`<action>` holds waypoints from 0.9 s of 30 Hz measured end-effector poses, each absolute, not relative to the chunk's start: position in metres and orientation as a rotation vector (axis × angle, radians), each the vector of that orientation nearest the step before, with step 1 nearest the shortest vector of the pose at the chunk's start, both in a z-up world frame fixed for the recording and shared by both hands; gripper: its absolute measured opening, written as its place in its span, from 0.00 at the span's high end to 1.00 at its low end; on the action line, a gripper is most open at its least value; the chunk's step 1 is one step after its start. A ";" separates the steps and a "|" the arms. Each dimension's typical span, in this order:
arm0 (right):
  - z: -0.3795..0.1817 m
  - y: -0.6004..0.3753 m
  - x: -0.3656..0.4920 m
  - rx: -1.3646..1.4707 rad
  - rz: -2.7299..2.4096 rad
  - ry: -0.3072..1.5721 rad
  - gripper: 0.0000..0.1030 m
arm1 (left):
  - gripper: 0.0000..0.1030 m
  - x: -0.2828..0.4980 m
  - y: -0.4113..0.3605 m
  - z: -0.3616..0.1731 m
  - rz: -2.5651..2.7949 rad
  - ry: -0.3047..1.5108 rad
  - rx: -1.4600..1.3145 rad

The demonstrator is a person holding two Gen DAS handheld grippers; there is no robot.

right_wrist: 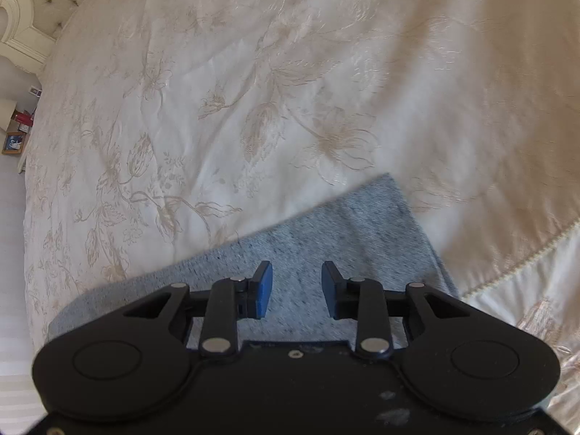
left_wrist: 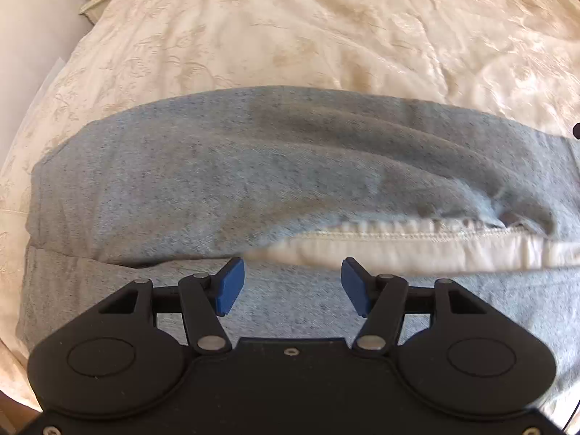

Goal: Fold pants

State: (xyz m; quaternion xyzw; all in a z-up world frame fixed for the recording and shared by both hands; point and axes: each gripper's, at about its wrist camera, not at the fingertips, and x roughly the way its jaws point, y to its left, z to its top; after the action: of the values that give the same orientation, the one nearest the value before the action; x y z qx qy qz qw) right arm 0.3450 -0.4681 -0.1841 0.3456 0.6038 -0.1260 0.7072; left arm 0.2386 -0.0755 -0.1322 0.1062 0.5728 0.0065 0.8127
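Heather-grey knit pants lie on the cream embroidered bedspread, cream inside-out waistband exposed. Left gripper wide and empty above the waistband; right gripper parted, empty, over the pants' leg end. Pinch both layers at the edges, then fold evenly.

Heathered blue-grey pants with a white inner lining lie beyond black jaws with blue pads, on a cream floral-embroidered bedspread.

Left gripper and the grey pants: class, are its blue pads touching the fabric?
Apart: the left wrist view shows the left gripper open, pads hanging free above the grey pants.
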 end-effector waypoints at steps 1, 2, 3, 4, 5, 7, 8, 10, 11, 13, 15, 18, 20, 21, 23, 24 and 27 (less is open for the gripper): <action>-0.191 -0.464 0.357 0.782 -0.297 1.354 0.68 | 0.38 0.242 -0.071 -0.131 0.029 1.219 0.220; -0.200 -0.458 0.371 0.796 -0.320 1.366 0.68 | 0.38 0.244 -0.066 -0.131 0.045 1.216 0.214; -0.201 -0.451 0.376 0.800 -0.342 1.373 0.68 | 0.38 0.244 -0.059 -0.129 0.063 1.216 0.206; -0.207 -0.446 0.384 0.793 -0.368 1.383 0.67 | 0.38 0.245 -0.053 -0.129 0.076 1.218 0.199; -0.212 -0.442 0.391 0.777 -0.398 1.400 0.67 | 0.38 0.245 -0.049 -0.129 0.083 1.222 0.192; -0.224 -0.434 0.400 0.746 -0.473 1.451 0.66 | 0.38 0.244 -0.038 -0.130 0.097 1.228 0.180; -0.229 -0.432 0.401 0.743 -0.494 1.471 0.66 | 0.38 0.244 -0.034 -0.130 0.103 1.230 0.178; -0.238 -0.429 0.399 0.740 -0.520 1.499 0.67 | 0.38 0.247 -0.024 -0.131 0.109 1.231 0.175; -0.239 -0.427 0.397 0.736 -0.522 1.504 0.68 | 0.38 0.249 -0.019 -0.131 0.112 1.232 0.172; -0.238 -0.428 0.390 0.749 -0.512 1.495 0.83 | 0.38 0.255 -0.010 -0.129 0.113 1.235 0.159; -0.235 -0.433 0.377 0.796 -0.497 1.480 0.98 | 0.38 0.267 0.001 -0.128 0.110 1.241 0.132; -0.225 -0.441 0.359 0.839 -0.481 1.437 0.99 | 0.38 0.292 0.018 -0.125 0.105 1.253 0.086; -0.221 -0.441 0.347 0.844 -0.478 1.435 0.99 | 0.38 0.314 0.030 -0.122 0.102 1.262 0.042; -0.218 -0.440 0.345 0.821 -0.463 1.425 0.99 | 0.38 0.329 0.037 -0.123 0.100 1.271 0.007; -0.210 -0.435 0.344 0.741 -0.444 1.402 0.99 | 0.39 0.352 0.049 -0.122 0.111 1.282 -0.054; -0.204 -0.432 0.344 0.687 -0.450 1.385 0.99 | 0.39 0.363 0.054 -0.121 0.117 1.288 -0.083; -0.191 -0.427 0.348 0.686 -0.438 1.335 0.98 | 0.39 0.396 0.066 -0.120 0.139 1.299 -0.137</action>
State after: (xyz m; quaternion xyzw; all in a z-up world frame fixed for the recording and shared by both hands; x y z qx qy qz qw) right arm 0.3480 -0.4272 -0.1914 0.3091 0.6017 -0.1974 0.7095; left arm 0.3962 0.0664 -0.1200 -0.0637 0.6039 0.0644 0.7919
